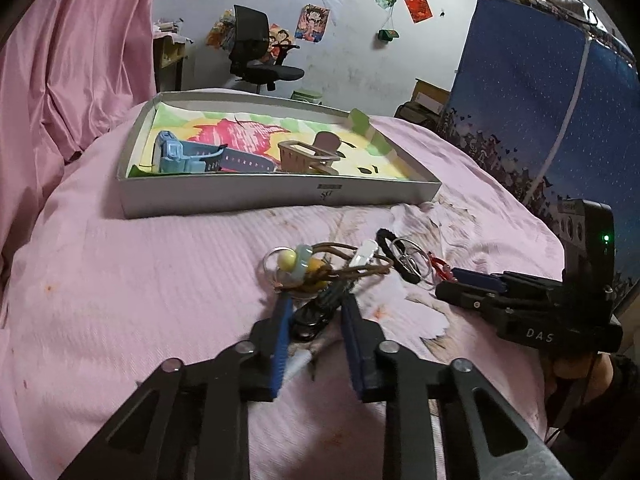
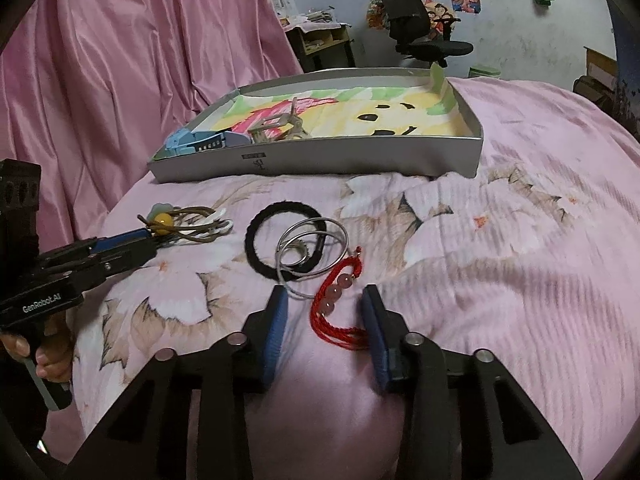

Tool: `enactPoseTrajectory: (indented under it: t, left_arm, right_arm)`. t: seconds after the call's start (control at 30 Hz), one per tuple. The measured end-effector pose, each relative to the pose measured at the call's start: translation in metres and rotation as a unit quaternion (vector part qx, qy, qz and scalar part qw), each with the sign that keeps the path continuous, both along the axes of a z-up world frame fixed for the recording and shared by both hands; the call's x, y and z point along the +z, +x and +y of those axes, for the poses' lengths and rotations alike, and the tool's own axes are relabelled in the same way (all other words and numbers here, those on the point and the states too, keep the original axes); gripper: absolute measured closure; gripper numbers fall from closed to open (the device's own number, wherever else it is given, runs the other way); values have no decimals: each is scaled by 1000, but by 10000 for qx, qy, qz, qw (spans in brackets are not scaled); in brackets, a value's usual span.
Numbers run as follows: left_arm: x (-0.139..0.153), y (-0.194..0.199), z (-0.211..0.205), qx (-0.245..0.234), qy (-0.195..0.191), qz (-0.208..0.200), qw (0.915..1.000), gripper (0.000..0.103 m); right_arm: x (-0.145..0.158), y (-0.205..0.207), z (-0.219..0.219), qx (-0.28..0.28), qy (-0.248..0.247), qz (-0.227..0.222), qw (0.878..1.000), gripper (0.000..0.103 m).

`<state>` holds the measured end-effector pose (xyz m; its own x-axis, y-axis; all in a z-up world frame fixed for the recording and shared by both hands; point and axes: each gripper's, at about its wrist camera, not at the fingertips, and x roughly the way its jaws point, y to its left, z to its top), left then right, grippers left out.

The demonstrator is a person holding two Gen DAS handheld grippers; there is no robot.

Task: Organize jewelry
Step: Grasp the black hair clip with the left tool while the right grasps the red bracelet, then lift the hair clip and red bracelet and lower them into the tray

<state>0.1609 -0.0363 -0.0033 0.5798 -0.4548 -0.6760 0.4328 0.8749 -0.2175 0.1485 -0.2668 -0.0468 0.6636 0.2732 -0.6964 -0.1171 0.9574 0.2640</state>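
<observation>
A pink flowered bedspread [image 2: 500,208] covers a bed, with jewelry scattered across it and a shallow grey box [image 2: 320,156] lying beyond both claws.

The left claw [image 1: 314,300] points down at a tangle of brown cord [image 1: 352,264] strung with yellow and pale green beads [image 1: 298,260]. Its blue pads stand narrowly apart, with a dark piece [image 1: 316,312] lying between them; whether the pads press on it cannot be told (the piece is blurred).

The right claw [image 2: 326,296] also points down at the bedspread. Its jaws are partly open, straddling a red string bracelet [image 2: 336,308] with pink beads. The bracelet's looped end lies against the right-hand pad, while the left-hand pad stands clear of it.

Just ahead of the right claw lie thin silver rings [image 2: 308,248], overlapping a black hair tie [image 2: 276,236]. Off to its left lies the brown cord tangle, where the other claw reaches in.

Inside the box, on a colourful drawing, sit a blue strap [image 2: 200,142] and a beige one [image 2: 276,126], both toward the left end.
</observation>
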Motion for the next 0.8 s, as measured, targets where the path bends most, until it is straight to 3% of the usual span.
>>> enactPoseTrajectory:
  t: [0.23,0.5,0.8]
  left_arm:
    - [0,-6,-6,117,36,80,9999,87]
    - [5,-23,-12,306,-55,91,9995,87]
    - [18,-41,-18,489,-192,-87,9986,87]
  right_arm:
    - [0,-6,1,36,77,22,10000,77]
    - [3,-11,4,28,147,-12,9999,94]
    - [23,-26,5,19,202,-497,9986,98]
